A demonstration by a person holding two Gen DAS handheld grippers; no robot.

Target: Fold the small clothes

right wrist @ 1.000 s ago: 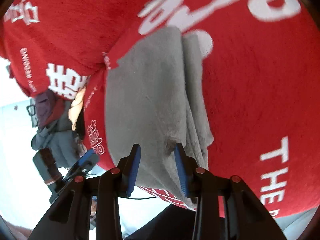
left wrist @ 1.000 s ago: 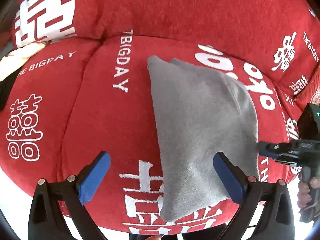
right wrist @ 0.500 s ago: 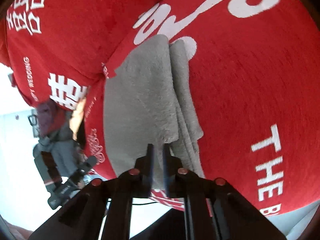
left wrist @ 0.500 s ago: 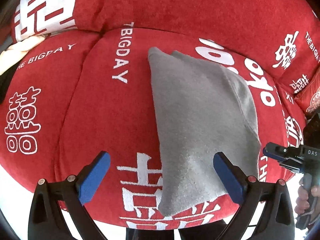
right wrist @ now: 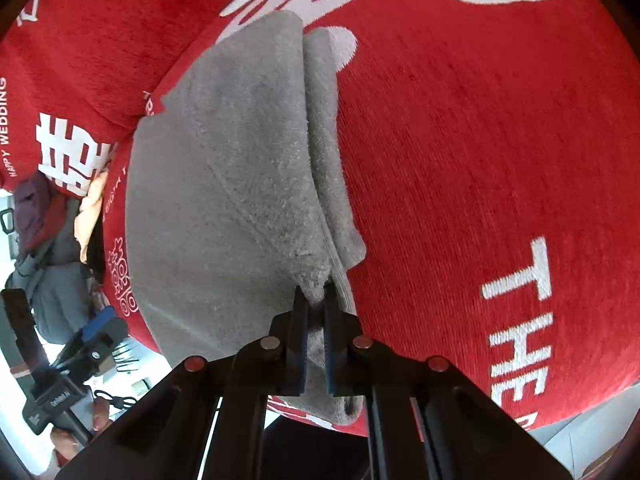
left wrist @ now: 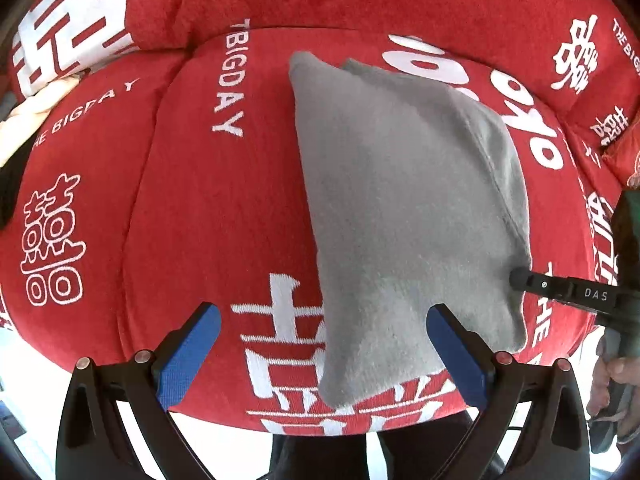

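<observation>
Your left gripper (left wrist: 324, 344) hangs with its blue pads spread wide, holding nothing, low over the near edge of the red cushion (left wrist: 208, 208). It sits there, I judge, so it can take the near-left corner of the grey cloth (left wrist: 404, 216) once the other side is held. The cloth lies flat on the cushion, already doubled lengthwise, its near end drooping over the cushion's front edge between your left pads.

Your right gripper (right wrist: 314, 312) has its jaws pinched on a tuft at the cloth's near right edge, where the layers meet; that grip looks meant to lift or carry the edge across for the next fold.

The left view shows the whole cloth and your right tool coming in from the side, but not its jaws. The right view shows the pinch itself, the stacked layers along the fold, and clothes (right wrist: 44, 216) heaped beyond the cushion.
</observation>
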